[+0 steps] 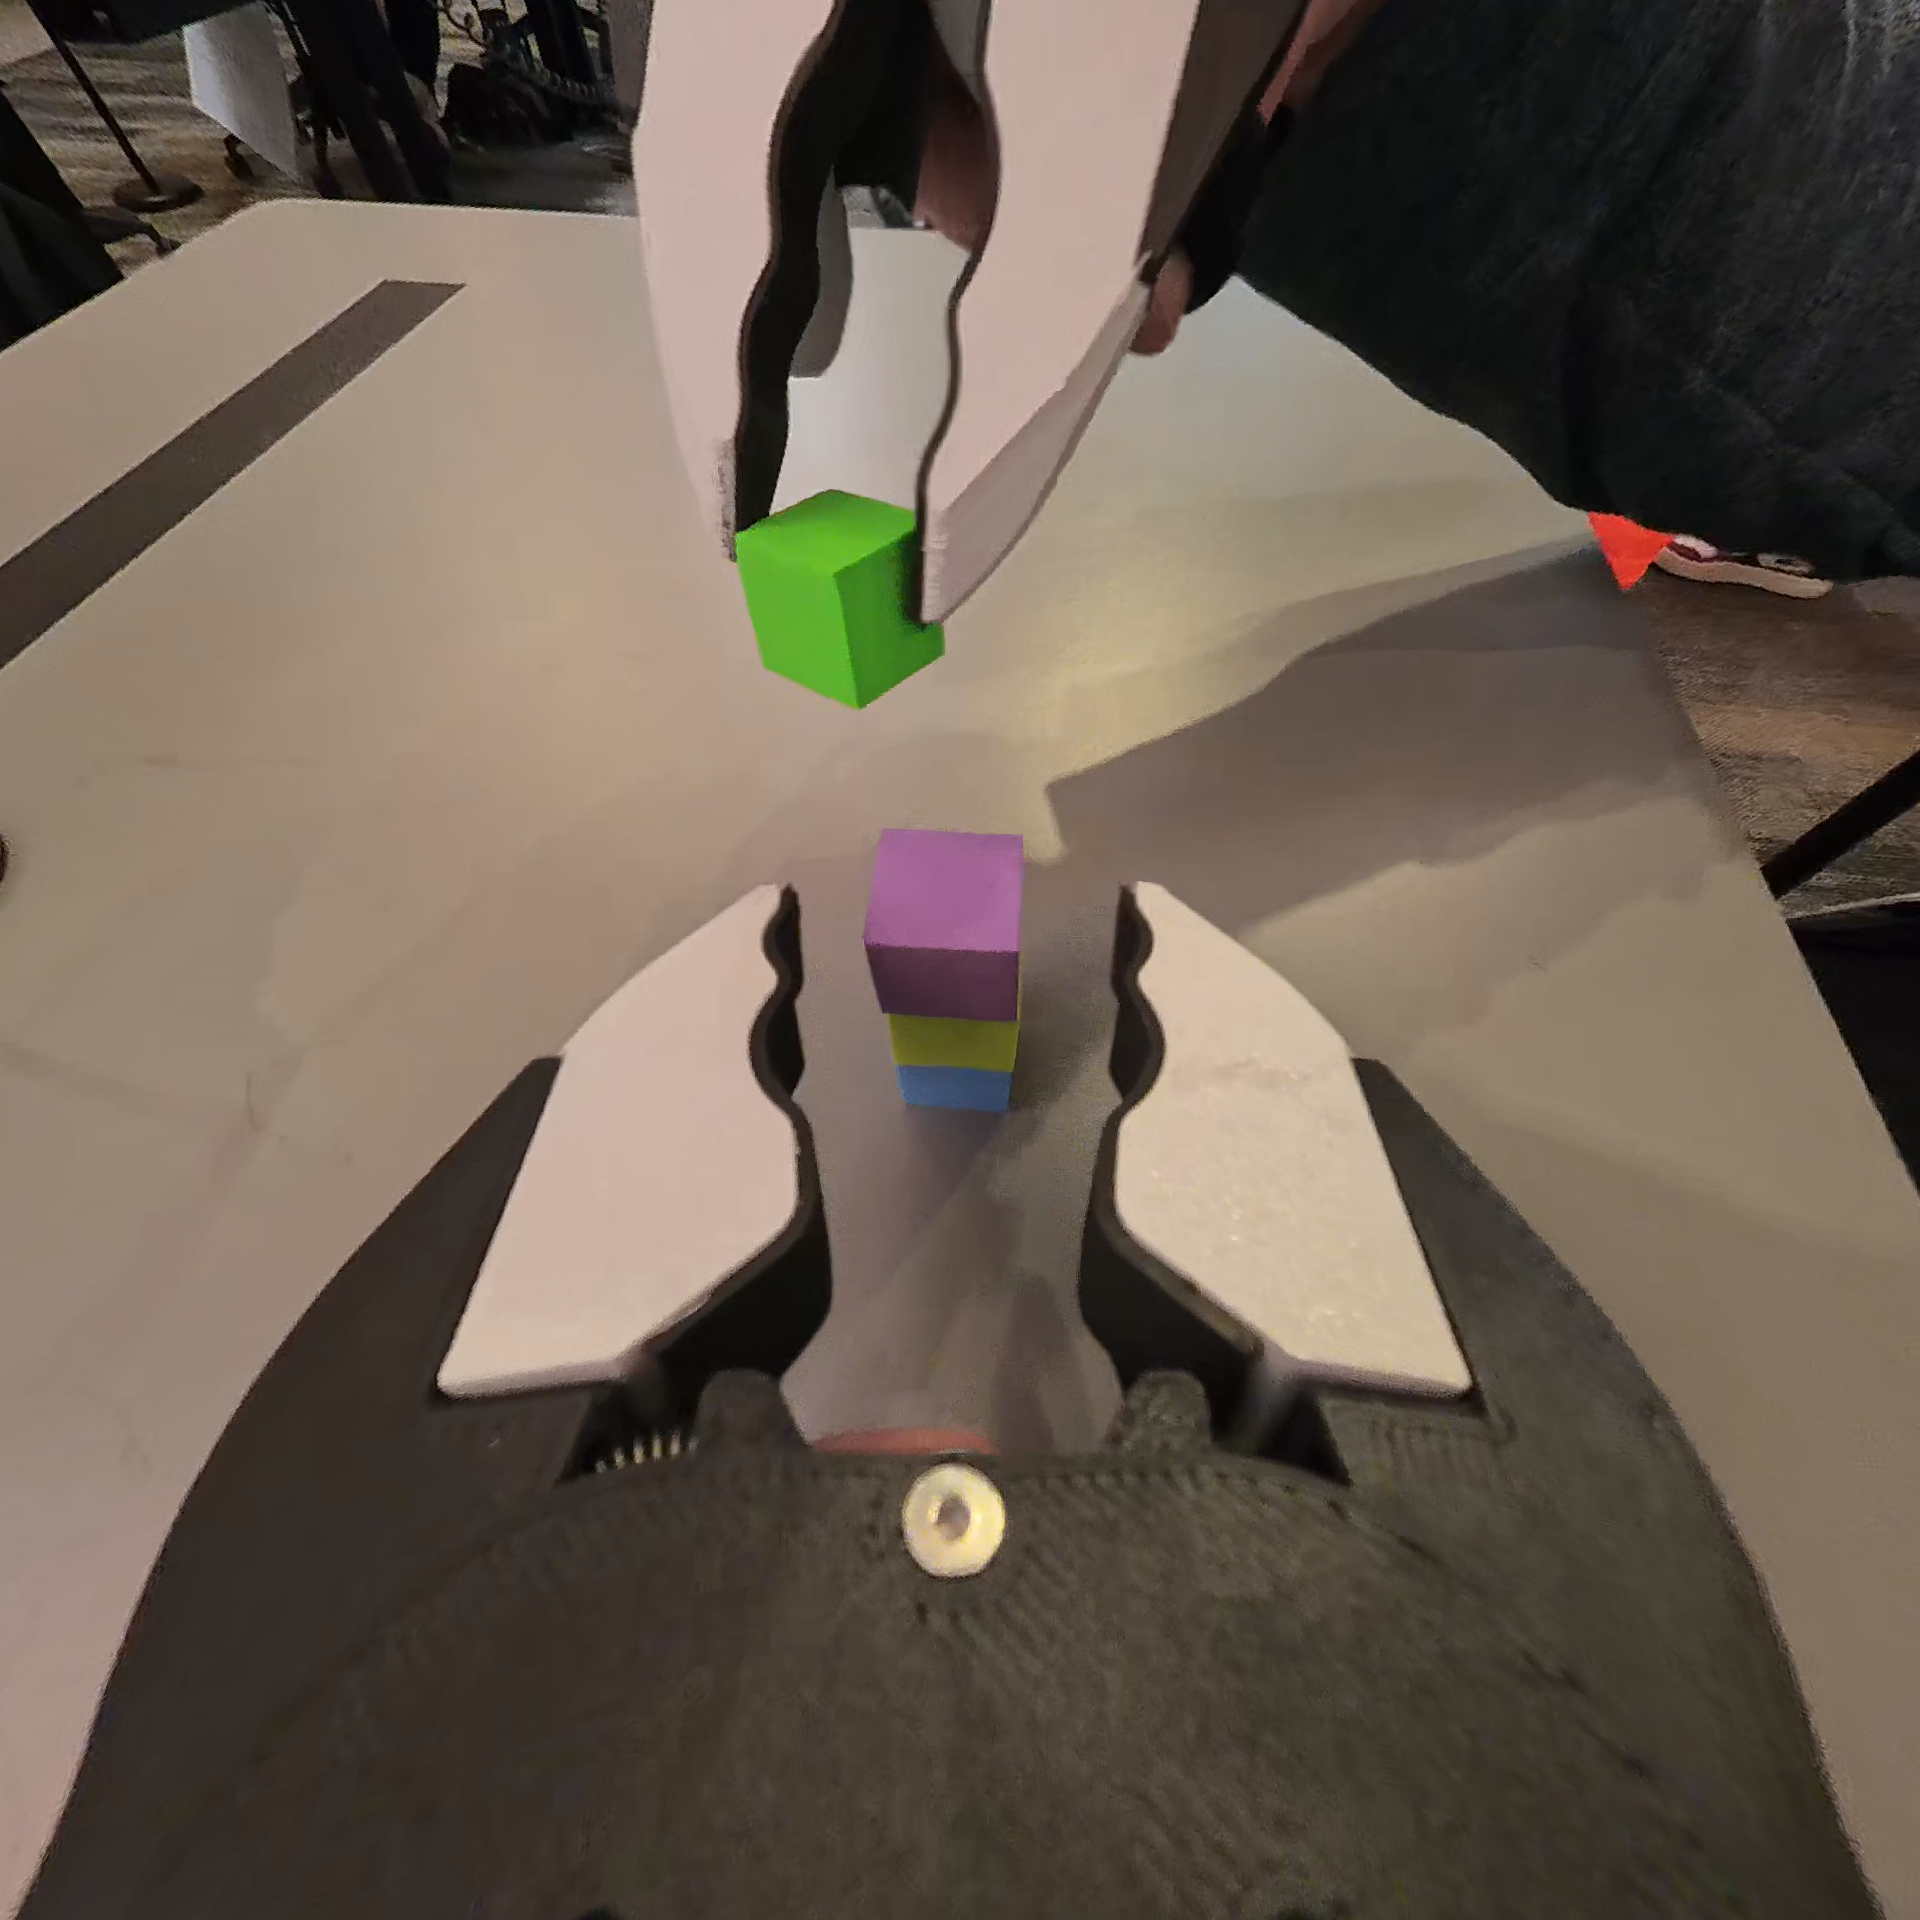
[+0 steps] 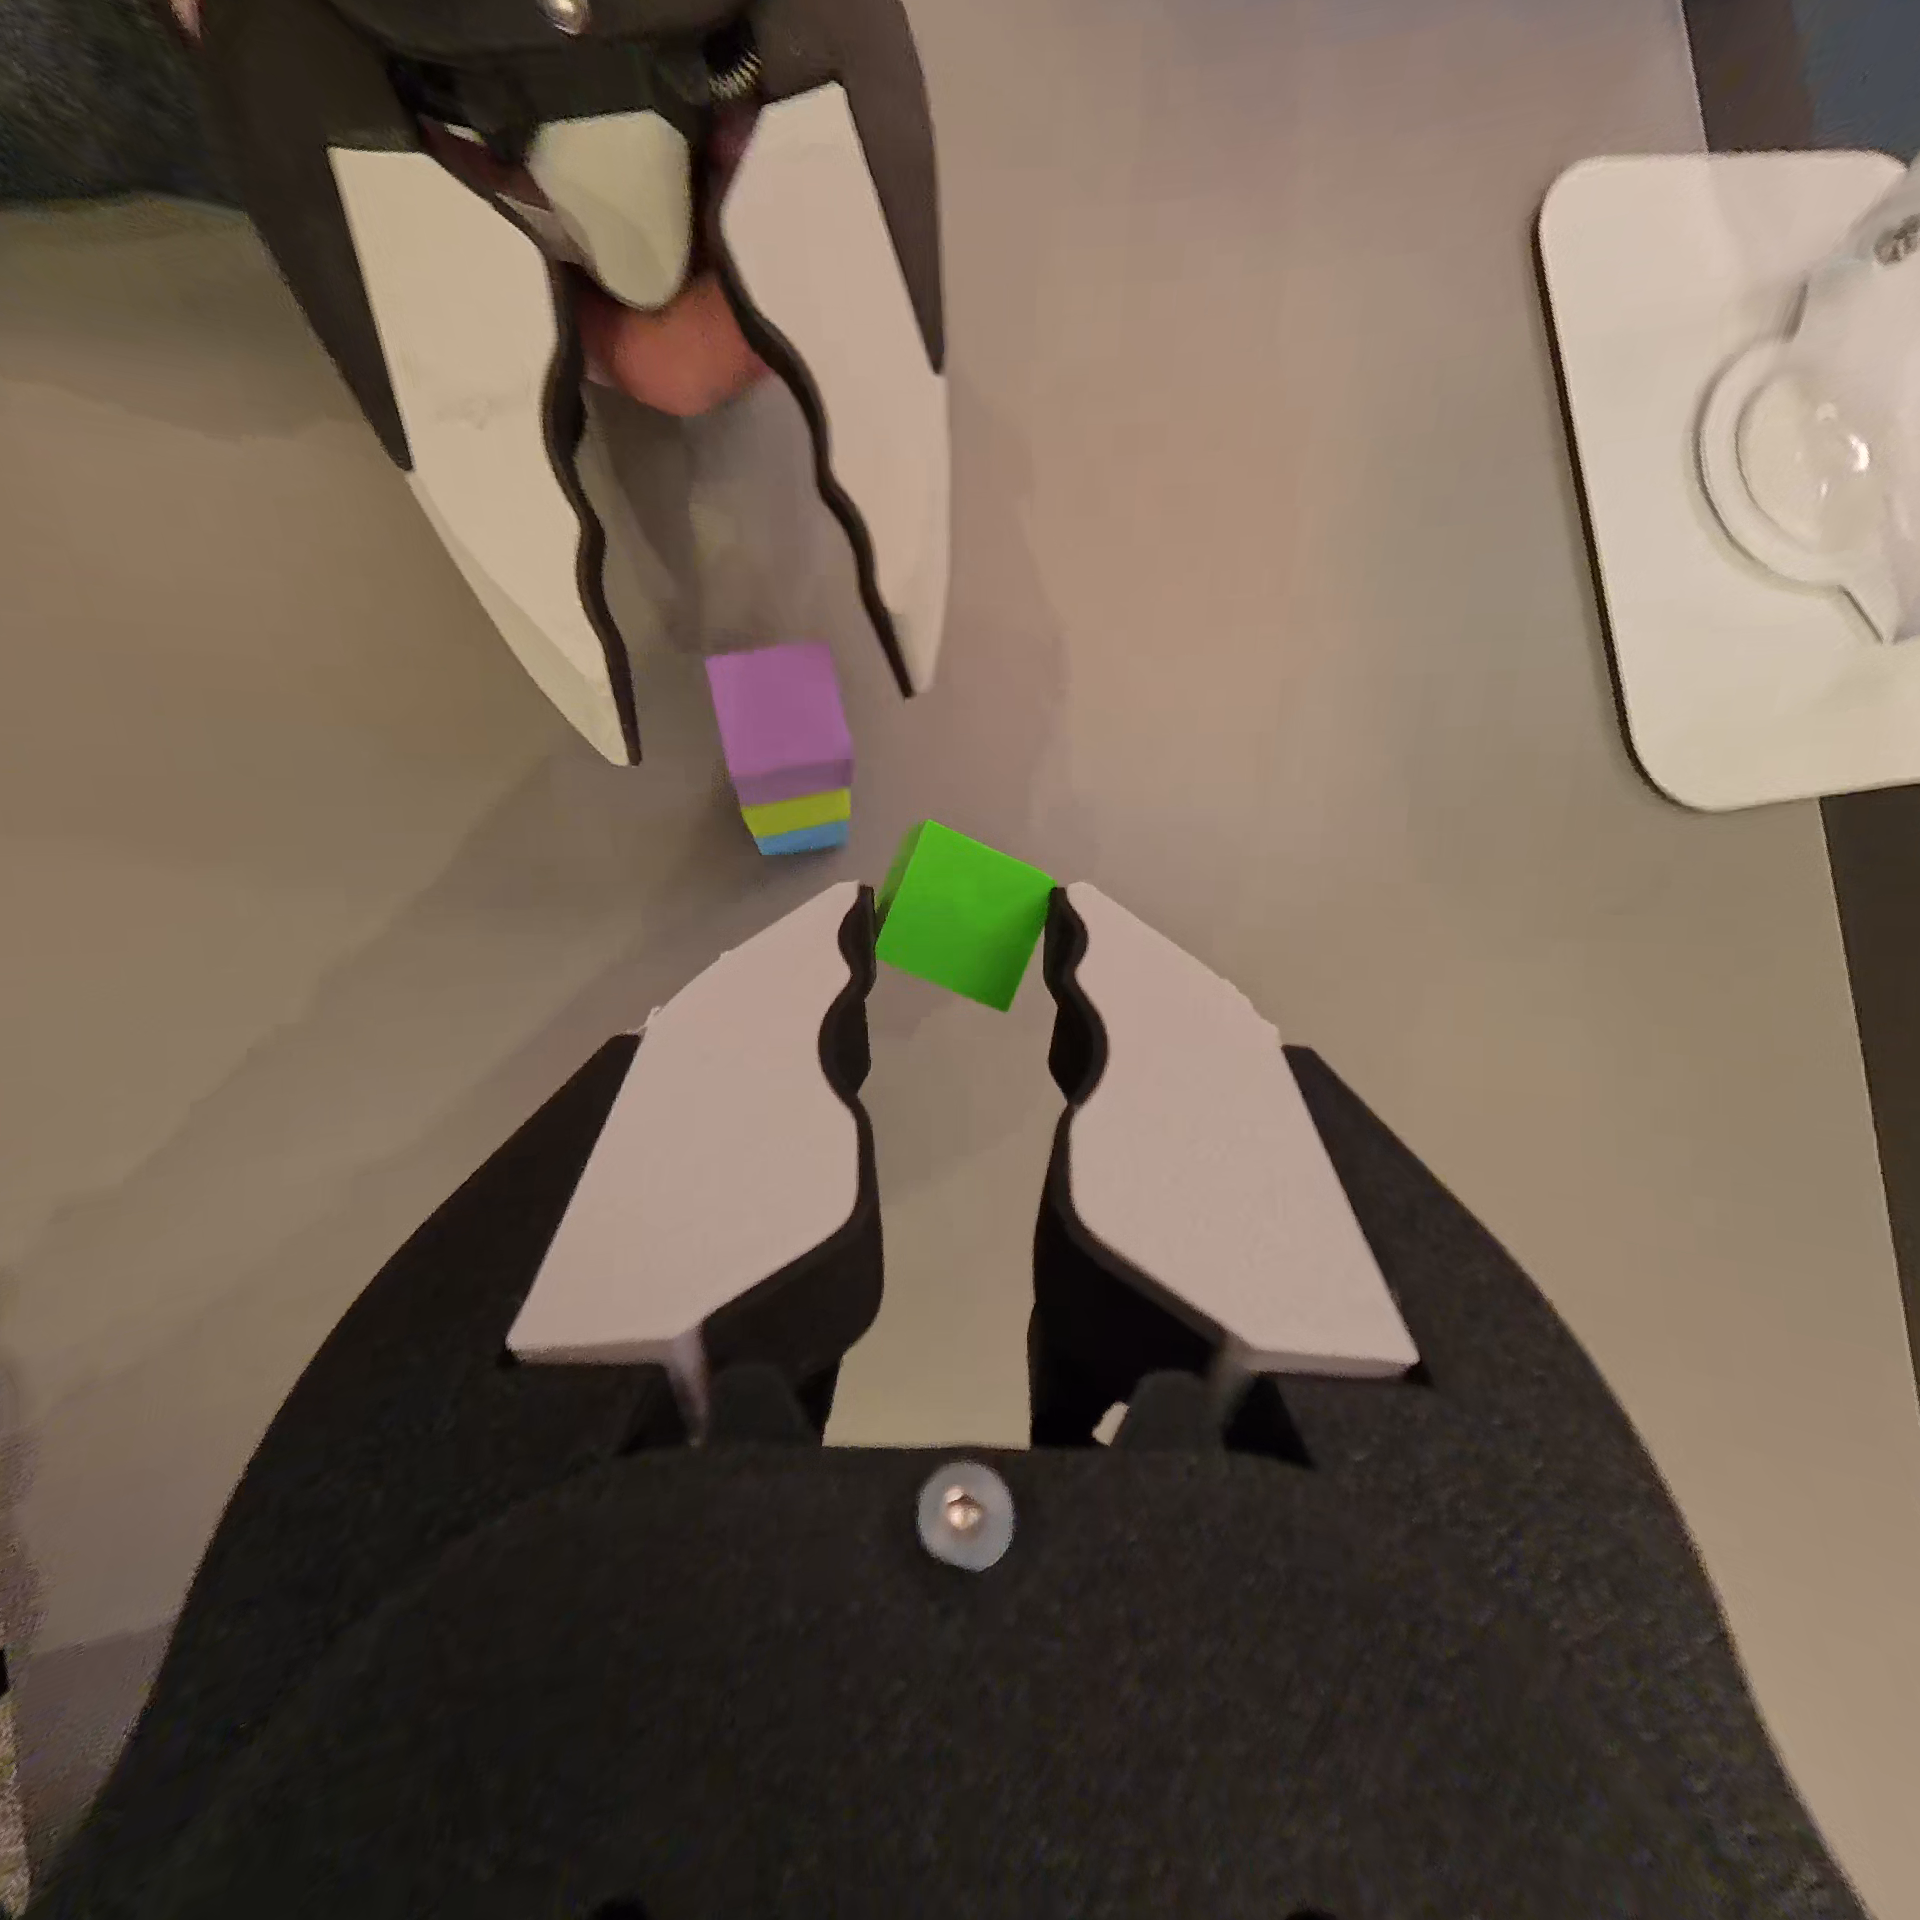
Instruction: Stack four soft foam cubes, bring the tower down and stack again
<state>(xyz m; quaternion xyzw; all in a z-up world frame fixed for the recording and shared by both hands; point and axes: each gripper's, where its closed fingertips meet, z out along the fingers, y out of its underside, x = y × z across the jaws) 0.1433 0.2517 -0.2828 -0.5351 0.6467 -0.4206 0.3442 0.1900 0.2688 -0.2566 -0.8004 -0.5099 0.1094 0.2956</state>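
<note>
Three cubes are stacked on the bench (image 1: 416, 831) as a tower (image 1: 951, 971), flanked untouched by the released left claw (image 1: 956, 914), while the green cube (image 2: 961, 914), clenched askew in the right claw (image 2: 961, 920) above, could topple it if set down tilted.

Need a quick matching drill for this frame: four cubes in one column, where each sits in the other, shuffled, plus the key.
Column 1
1. green cube
2. purple cube
3. yellow cube
4. blue cube

Column 2
A. bottom of the stack, on the table
B. top of the three-cube stack, between the open fingers of the left gripper, touched by neither
C. clamped, tilted, in the right gripper, off the table
D. middle of the stack

Pairs: 1-C, 2-B, 3-D, 4-A
</note>
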